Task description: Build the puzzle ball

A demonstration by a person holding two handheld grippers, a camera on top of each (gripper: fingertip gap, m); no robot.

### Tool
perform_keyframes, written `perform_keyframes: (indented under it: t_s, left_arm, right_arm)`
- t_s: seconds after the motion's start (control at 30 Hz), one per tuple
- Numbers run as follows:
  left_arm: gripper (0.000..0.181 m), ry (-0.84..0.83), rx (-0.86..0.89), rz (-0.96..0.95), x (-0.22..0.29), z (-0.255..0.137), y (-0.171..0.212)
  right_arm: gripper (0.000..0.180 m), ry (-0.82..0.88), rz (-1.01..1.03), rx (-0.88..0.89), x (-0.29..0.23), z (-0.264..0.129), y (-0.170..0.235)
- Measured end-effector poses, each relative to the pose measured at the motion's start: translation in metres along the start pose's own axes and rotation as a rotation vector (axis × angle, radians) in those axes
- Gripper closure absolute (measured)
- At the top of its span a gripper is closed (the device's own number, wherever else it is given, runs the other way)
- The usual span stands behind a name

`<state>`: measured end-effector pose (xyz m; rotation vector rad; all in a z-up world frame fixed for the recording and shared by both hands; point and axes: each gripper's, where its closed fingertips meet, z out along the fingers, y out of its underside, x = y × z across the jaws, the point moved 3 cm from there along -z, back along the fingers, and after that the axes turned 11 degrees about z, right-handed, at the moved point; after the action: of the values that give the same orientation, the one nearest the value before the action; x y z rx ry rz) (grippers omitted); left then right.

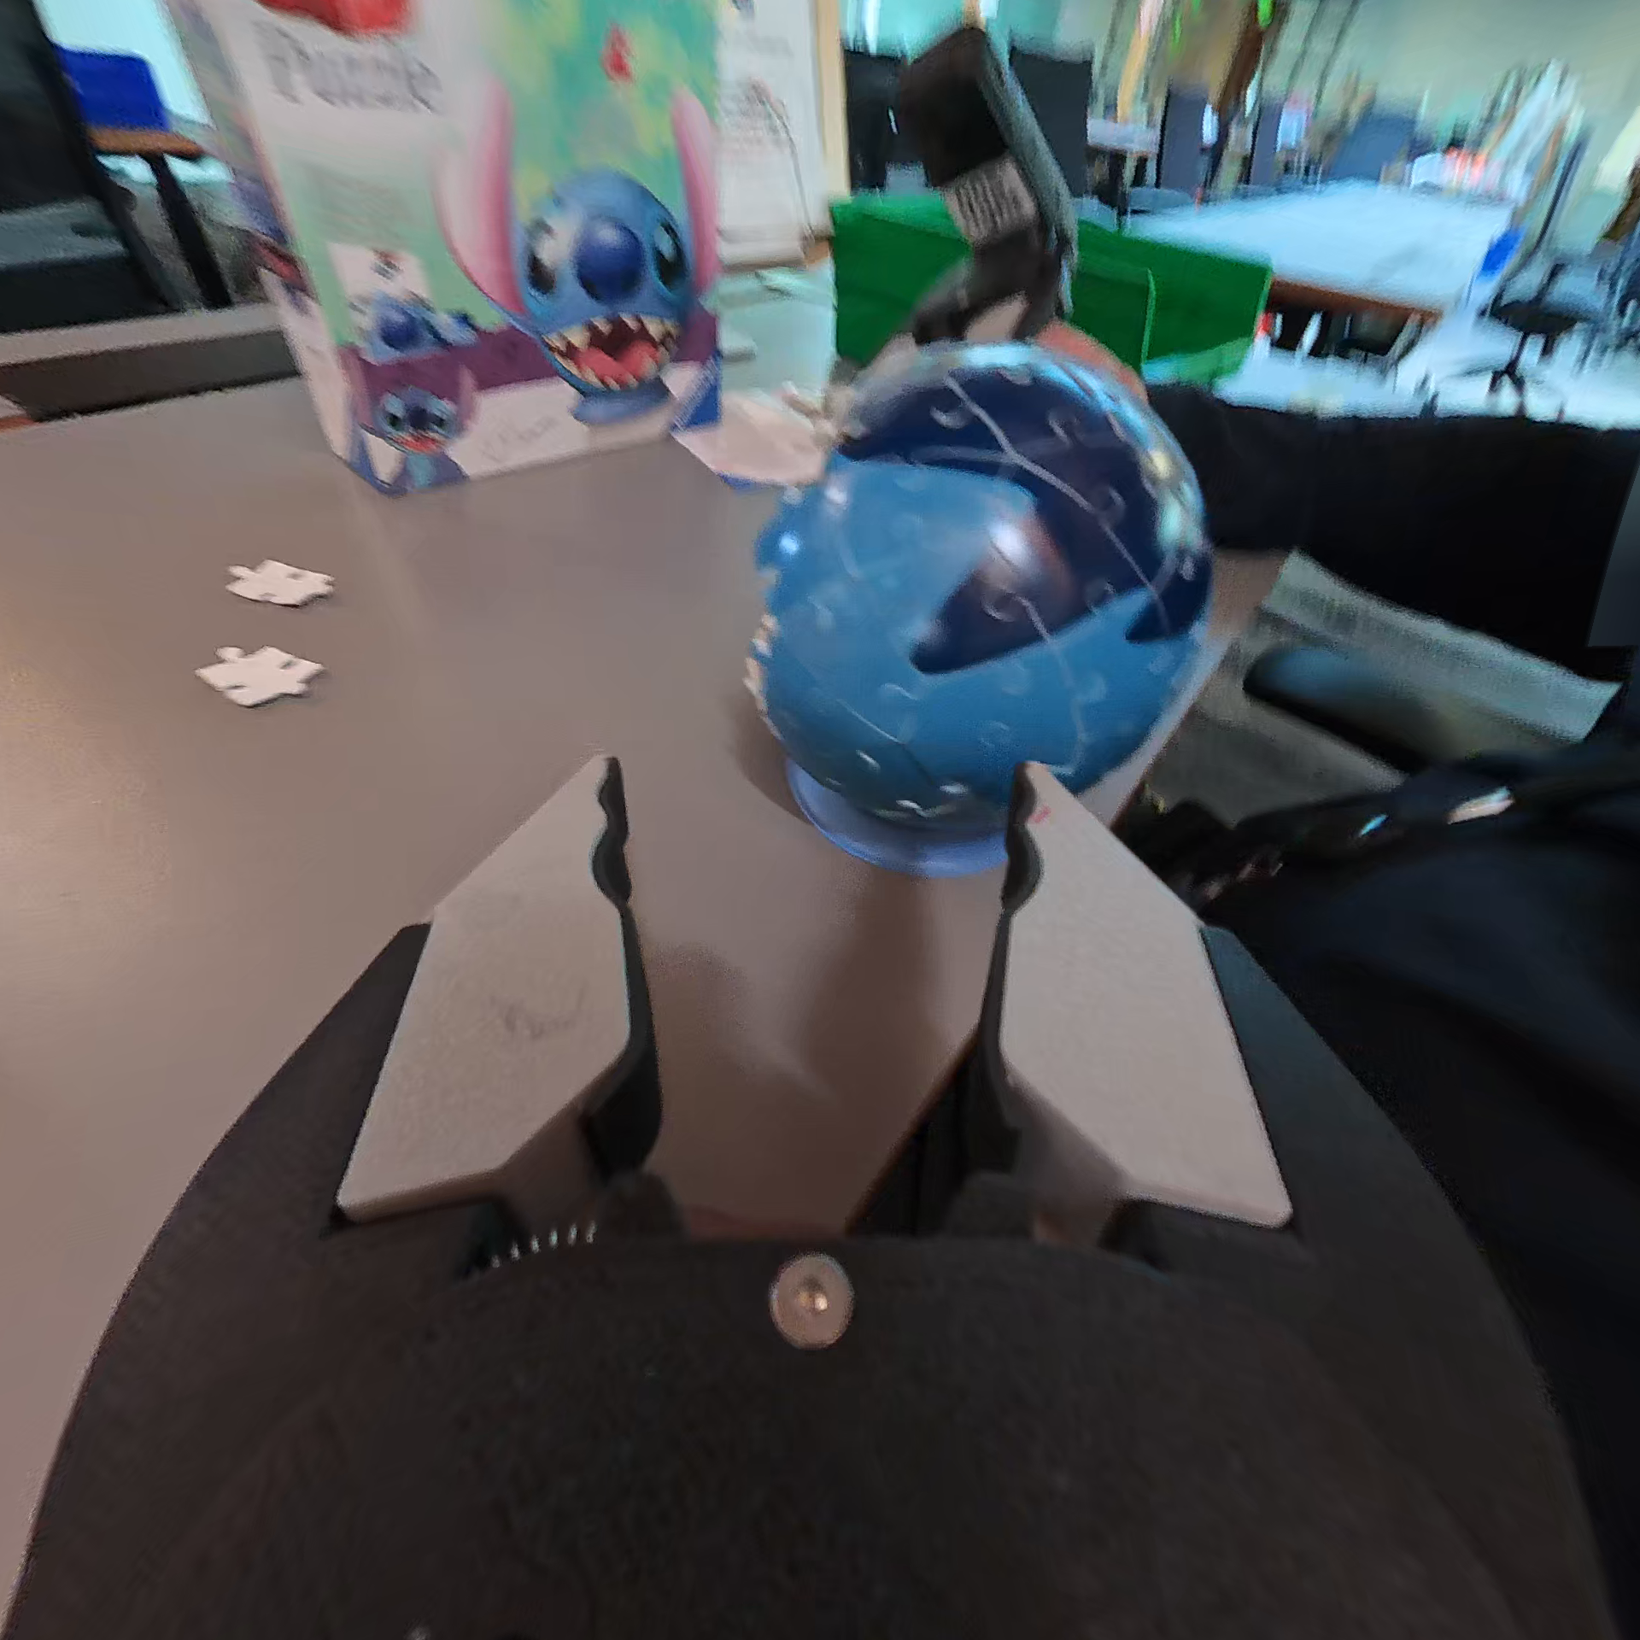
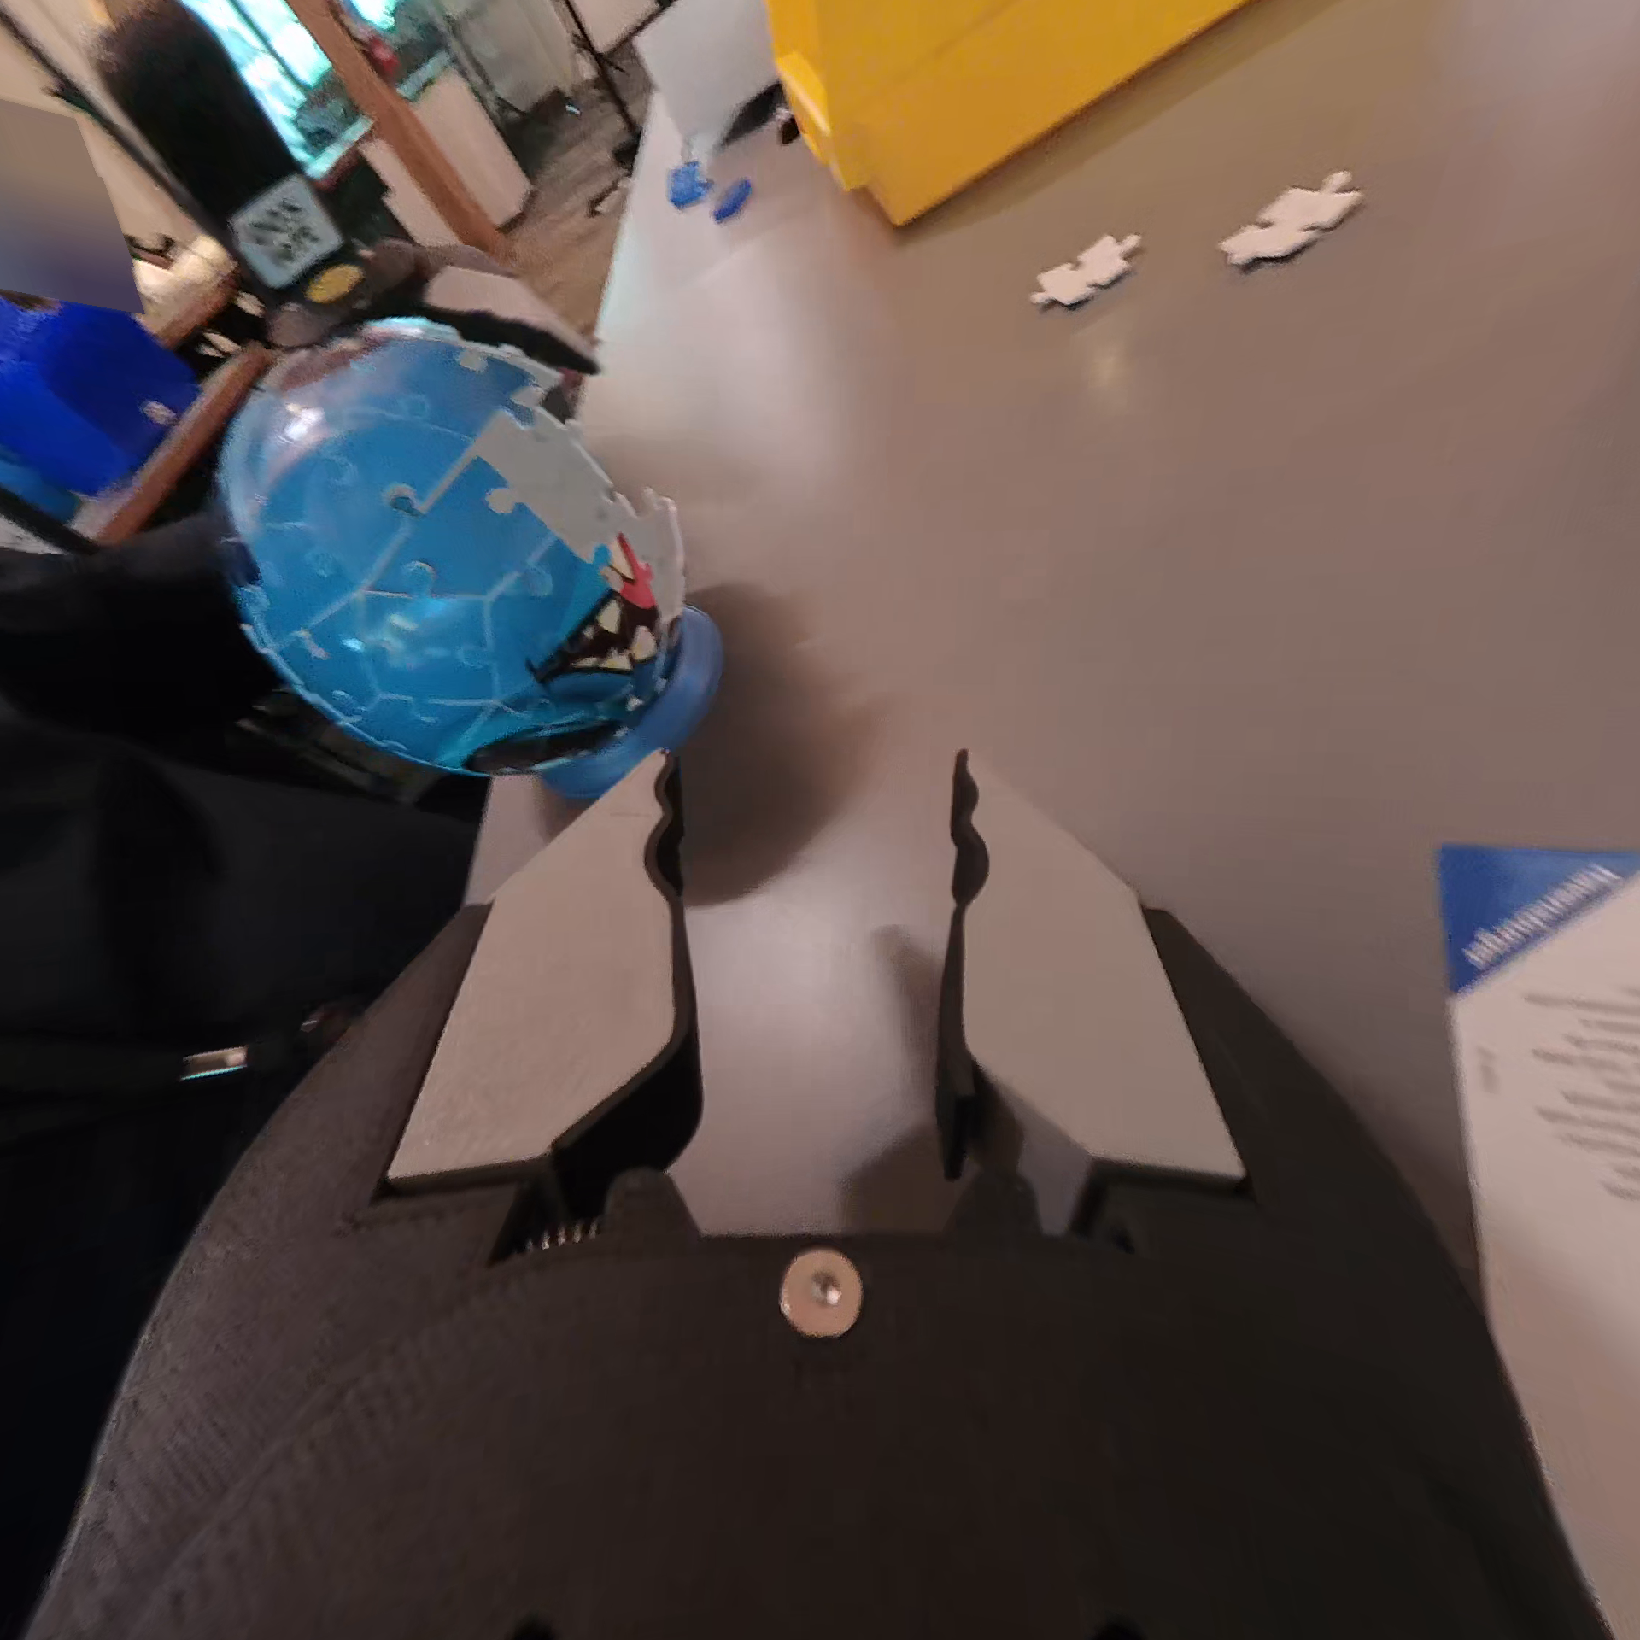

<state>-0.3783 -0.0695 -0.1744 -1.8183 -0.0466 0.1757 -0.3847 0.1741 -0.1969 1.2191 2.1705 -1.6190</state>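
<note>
Tilting off upright on ring stand (image 1: 896,830) — puzzle ball (image 1: 985,586), unfinished.

Printed wording runs across the top of the puzzle box (image 1: 497,257), too blurred to read. The blue-headed leaflet (image 2: 1562,1065) carries lines of small print, smeared as well. A square code tag (image 2: 284,232) sits behind the ball.
</note>
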Motion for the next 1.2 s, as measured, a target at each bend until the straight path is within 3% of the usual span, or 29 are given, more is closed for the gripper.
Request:
perform_keyframes:
  t_s: [0.1, 0.23, 0.53, 0.8, 1.2]
  left_arm:
    - [0.095, 0.016, -0.016, -0.002, 0.010, 0.000, -0.004]
    - [0.092, 0.039, -0.028, 0.036, 0.021, 0.004, -0.018]
    - [0.084, 0.162, -0.129, 0.125, 0.037, 0.012, -0.039]
    - [0.079, 0.088, -0.247, 0.240, 0.041, 0.030, -0.031]
    - [0.079, 0.097, -0.276, 0.256, 0.030, 0.028, -0.019]
  right_arm:
    - [0.120, 0.036, 0.014, 0.029, 0.003, -0.008, 0.002]
    - [0.118, -0.054, 0.029, 0.025, -0.017, -0.008, 0.010]
    - [0.120, -0.086, -0.270, -0.081, -0.072, 0.011, 0.034]
    - [0.107, -0.111, -0.365, -0.045, -0.092, 0.019, 0.033]
    - [0.109, -0.058, -0.460, -0.120, -0.101, 0.045, 0.051]
